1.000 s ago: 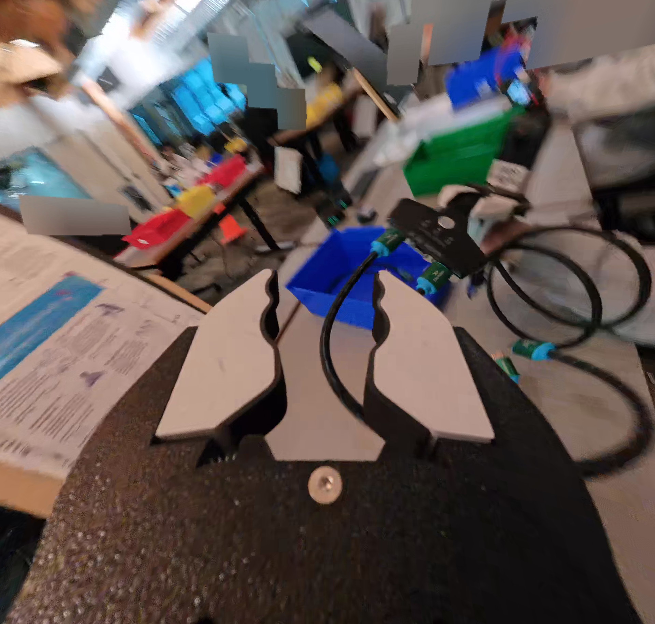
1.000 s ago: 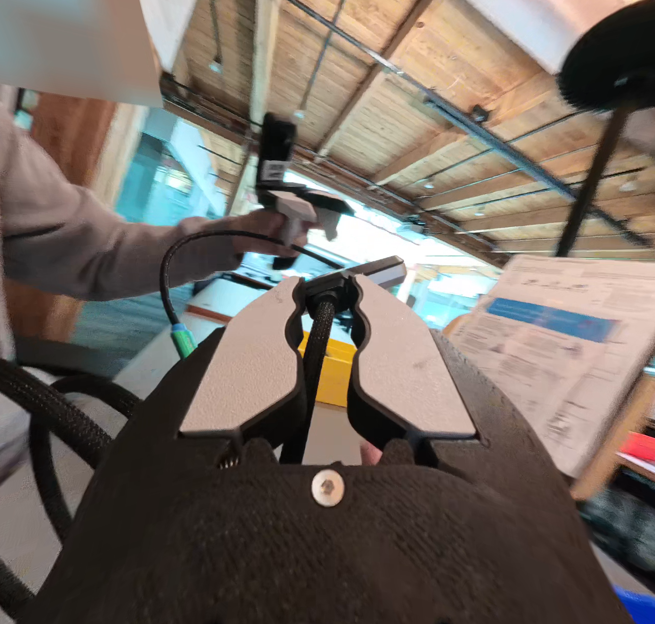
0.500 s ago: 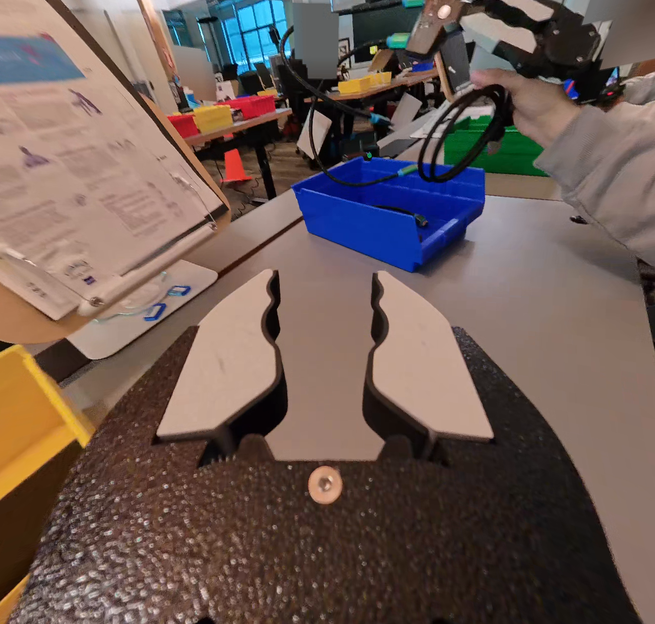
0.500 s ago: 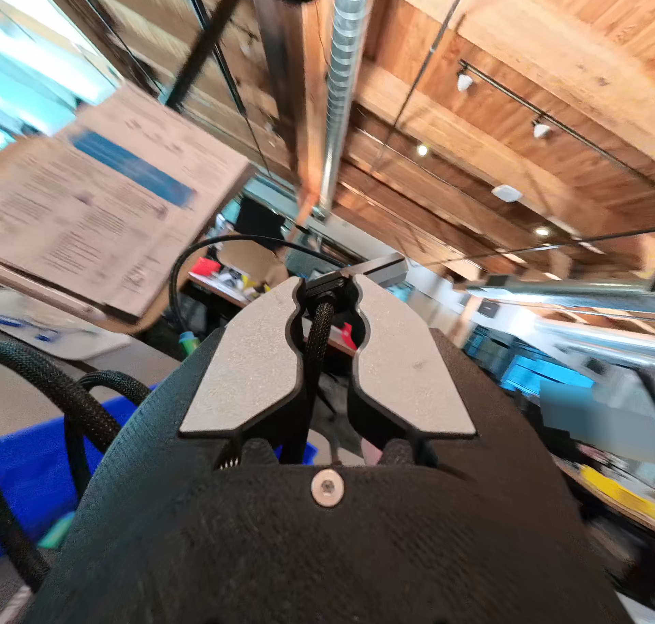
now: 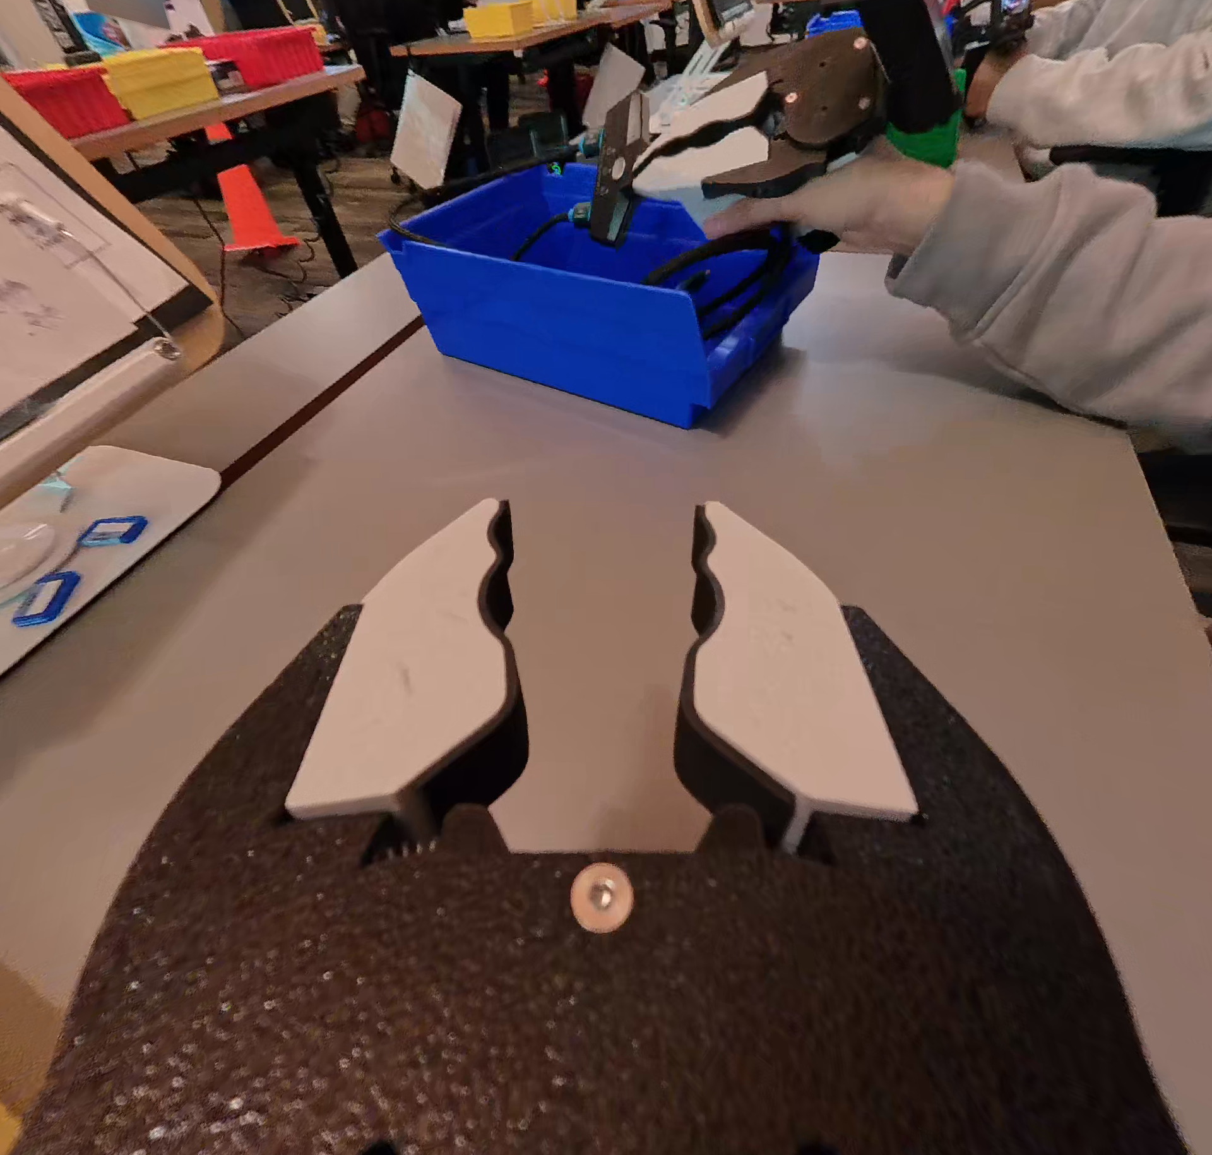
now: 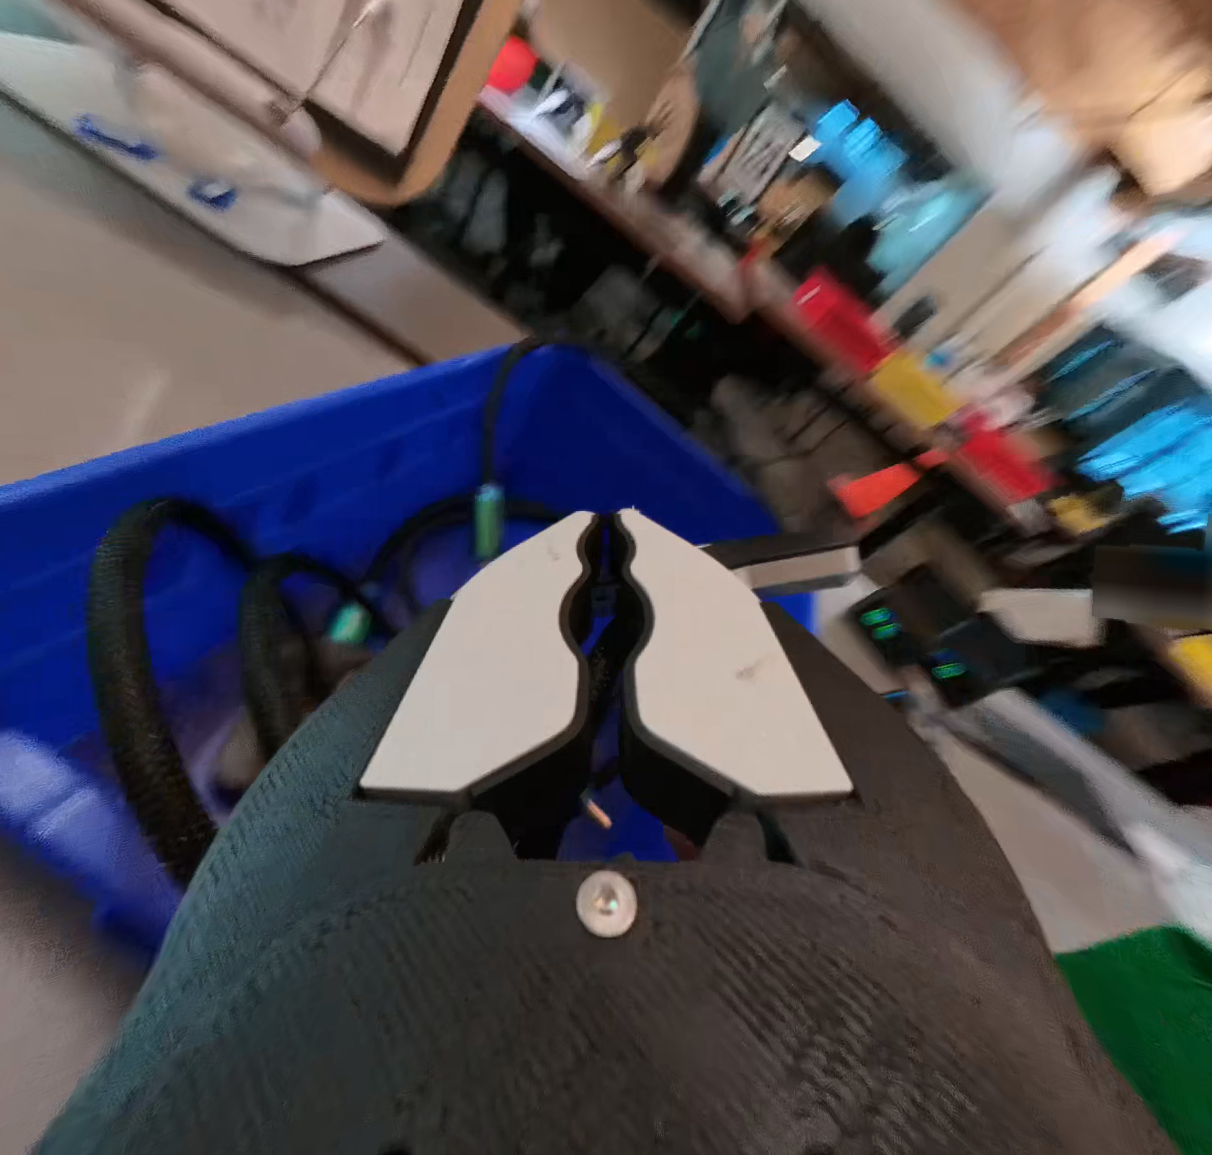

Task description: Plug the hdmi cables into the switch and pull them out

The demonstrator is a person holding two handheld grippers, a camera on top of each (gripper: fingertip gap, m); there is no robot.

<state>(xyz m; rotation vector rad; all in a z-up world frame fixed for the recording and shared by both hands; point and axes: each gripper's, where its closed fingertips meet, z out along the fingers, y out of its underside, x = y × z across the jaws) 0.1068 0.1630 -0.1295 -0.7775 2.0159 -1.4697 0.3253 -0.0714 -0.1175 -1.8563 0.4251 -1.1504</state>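
The left gripper (image 5: 598, 507) was held wide and empty above the bare grey tabletop (image 5: 852, 533), well short of the work. The right gripper (image 6: 606, 516) was closed to a narrow slit on a dark part of the flat black rectangular HDMI switch (image 5: 616, 172). Whether its body or its short lead was pinched could not be told. The switch was hung on edge over the open blue plastic bin (image 5: 557, 336), just above the cables lying inside.

The step in hand was judged to be the setting down of the switch into the bin. It would be done well if the switch were lowered slowly, the hanging cables were kept within the walls, and the grip were let go only once the switch was resting. A cable snagged on the rim was thought to be the likely fault.

One bin and one switch were counted. Two green metal plugs with teal collars (image 6: 488, 520) (image 6: 347, 621) were seen in the right wrist view, each on a thin black cable. One of these cables was draped over the far rim. Two loops of thick braided black cable (image 6: 128, 631) were also seen; whether they belonged to one cable could not be told. One bare hand (image 5: 846, 205) was seen beneath the right gripper.
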